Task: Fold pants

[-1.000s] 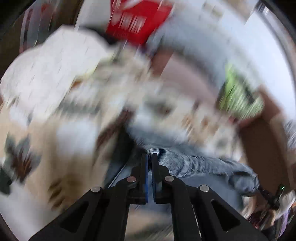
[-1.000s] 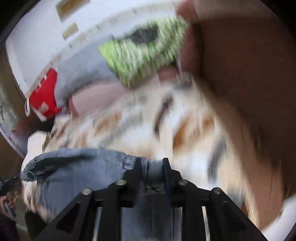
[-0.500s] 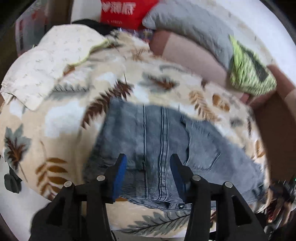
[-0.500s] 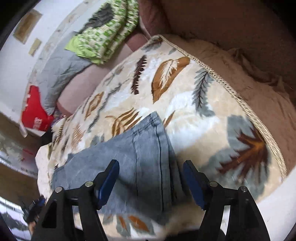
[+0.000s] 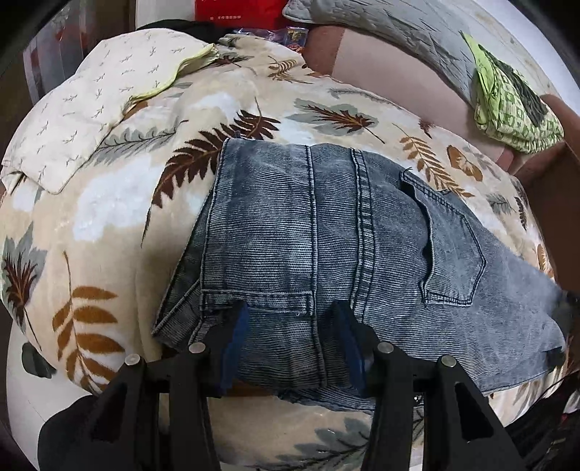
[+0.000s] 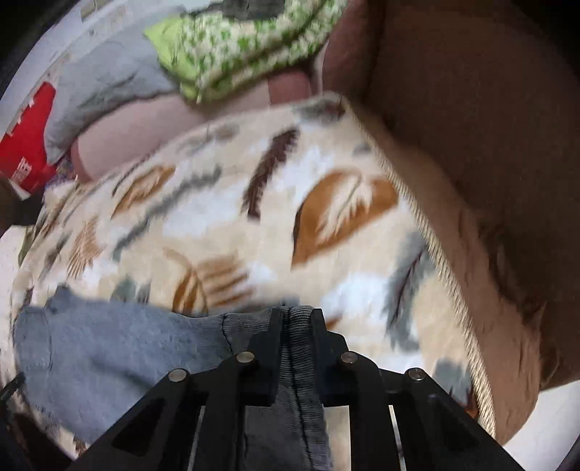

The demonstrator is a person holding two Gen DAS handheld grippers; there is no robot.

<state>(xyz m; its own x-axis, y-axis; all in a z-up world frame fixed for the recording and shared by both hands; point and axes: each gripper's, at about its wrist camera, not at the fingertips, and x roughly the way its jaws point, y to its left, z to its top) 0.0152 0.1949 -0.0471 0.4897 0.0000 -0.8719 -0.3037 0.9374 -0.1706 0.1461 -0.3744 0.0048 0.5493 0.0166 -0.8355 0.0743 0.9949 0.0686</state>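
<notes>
Grey-blue denim pants (image 5: 326, 246) spread across the middle and lower right of the left wrist frame, lying folded on a cream blanket with a leaf print (image 5: 108, 203); back pocket toward the right, seams running top to bottom. Left tool (image 5: 290, 326) at the bottom centre of that frame, fingers spread, blue pads either side of the lower edge of the pants, denim between them but not pressed; cannot tell whether the tips touch the cloth.

Right tool (image 6: 295, 315) at the bottom centre of the right wrist frame, pressed together and pinching a ridge of the pants (image 6: 108, 347), having just closed on it. Denim fold running down between the black fingers toward the lower edge, the rest of the garment trailing to the lower left over the blanket (image 6: 224, 217). Much motion blur here.

No true containers to report. Only soft things piled: pale sheet with a small sprig pattern (image 5: 101, 94) over the blanket at the upper left of the left wrist frame; grey quilted pillow (image 5: 380, 25) along the top; green patterned folded cloth (image 5: 507, 105) at the upper right, resting on a pinkish cushion (image 5: 398, 83). Red bag with white lettering (image 5: 235, 9) at the top edge, contents hidden. Same green cloth (image 6: 246, 40) at the top of the right wrist frame, red bag (image 6: 29, 134) at the left edge, brown upholstery (image 6: 471, 126) filling the right side.
</notes>
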